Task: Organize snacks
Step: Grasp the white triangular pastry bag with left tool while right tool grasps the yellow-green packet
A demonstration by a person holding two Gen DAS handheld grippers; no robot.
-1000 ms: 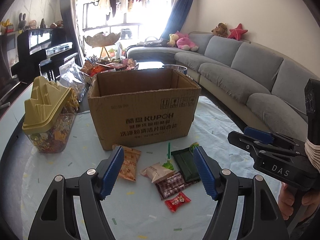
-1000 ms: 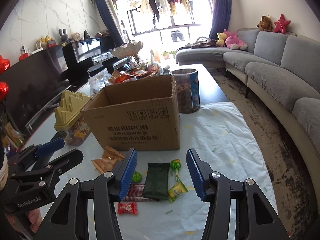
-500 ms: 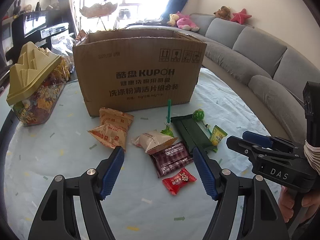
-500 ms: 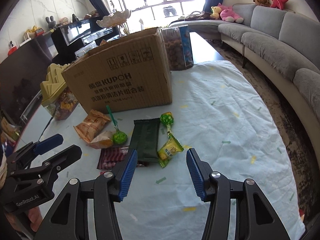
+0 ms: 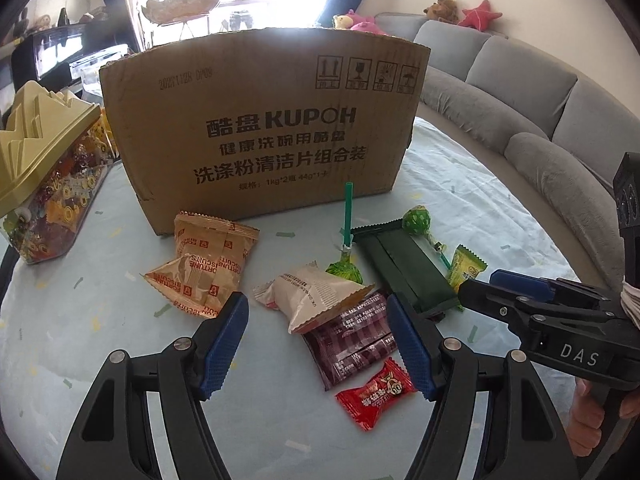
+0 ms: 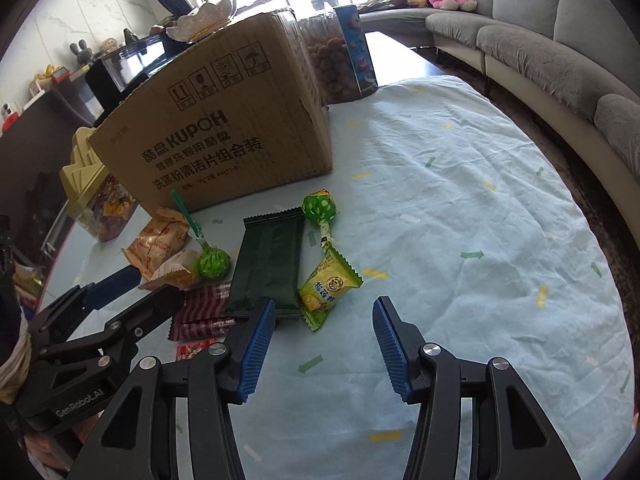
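Loose snacks lie on the light blue cloth in front of an open cardboard box (image 5: 260,128) (image 6: 224,132). My left gripper (image 5: 318,344) is open, low over a white packet (image 5: 316,296) and a maroon bar (image 5: 352,340), with a red candy (image 5: 376,394) to its right. Orange biscuit packs (image 5: 204,264) lie to the left. My right gripper (image 6: 324,348) is open, just short of a yellow-green candy (image 6: 326,288), beside a dark green bar (image 6: 268,264) and two green lollipops (image 6: 318,208) (image 6: 212,260).
A clear candy jar with a yellow lid (image 5: 44,168) stands left of the box. A tall snack canister (image 6: 340,60) stands behind the box. A grey sofa (image 6: 540,48) runs along the right. The tablecloth's edge (image 6: 592,208) is on the right.
Both grippers have moved down and forward toward the snacks, which now fill more of each view. Both stay open and empty.
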